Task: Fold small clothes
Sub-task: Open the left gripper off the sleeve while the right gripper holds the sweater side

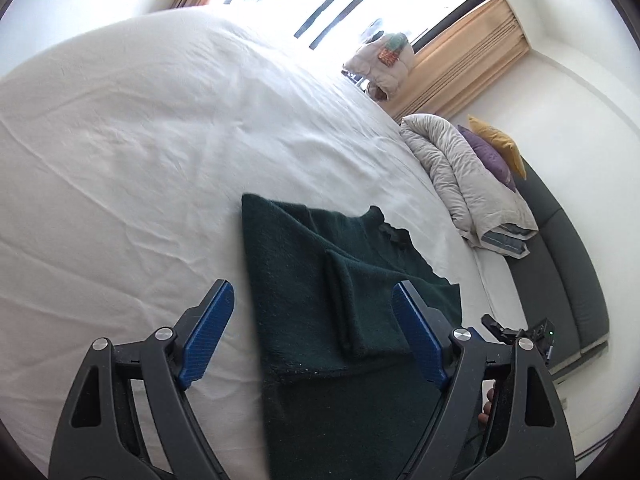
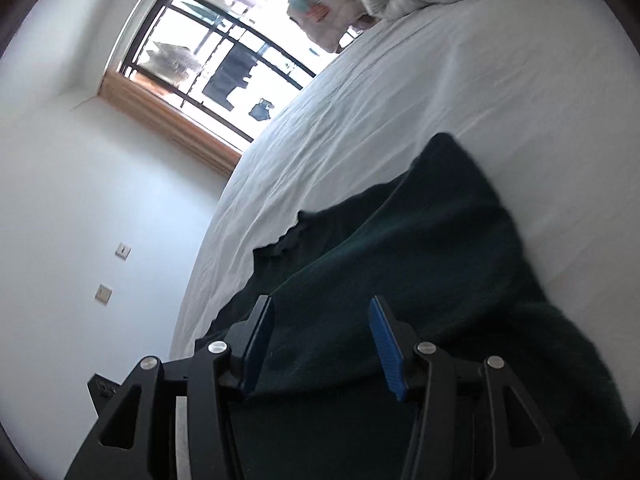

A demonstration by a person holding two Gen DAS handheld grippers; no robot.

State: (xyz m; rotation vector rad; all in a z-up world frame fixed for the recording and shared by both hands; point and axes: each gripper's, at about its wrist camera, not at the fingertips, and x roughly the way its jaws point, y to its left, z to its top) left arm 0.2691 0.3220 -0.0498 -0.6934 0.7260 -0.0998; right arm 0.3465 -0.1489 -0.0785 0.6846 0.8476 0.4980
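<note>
A dark green knit garment (image 1: 320,280) lies on the white bed sheet (image 1: 140,160), partly folded, with a sleeve laid over its middle. My left gripper (image 1: 314,294) is open above the garment's near part, its blue pads (image 1: 208,332) apart and empty. In the right wrist view the same garment (image 2: 420,260) spreads across the sheet (image 2: 440,80). My right gripper (image 2: 322,308) is open just over the garment's near edge, holding nothing.
A rolled duvet (image 1: 460,176) with purple and yellow cushions (image 1: 496,148) lies on a dark bench (image 1: 568,264) to the right of the bed. A window with curtains (image 1: 460,60) is behind. The bed's edge and a white wall (image 2: 80,200) are to the left in the right wrist view.
</note>
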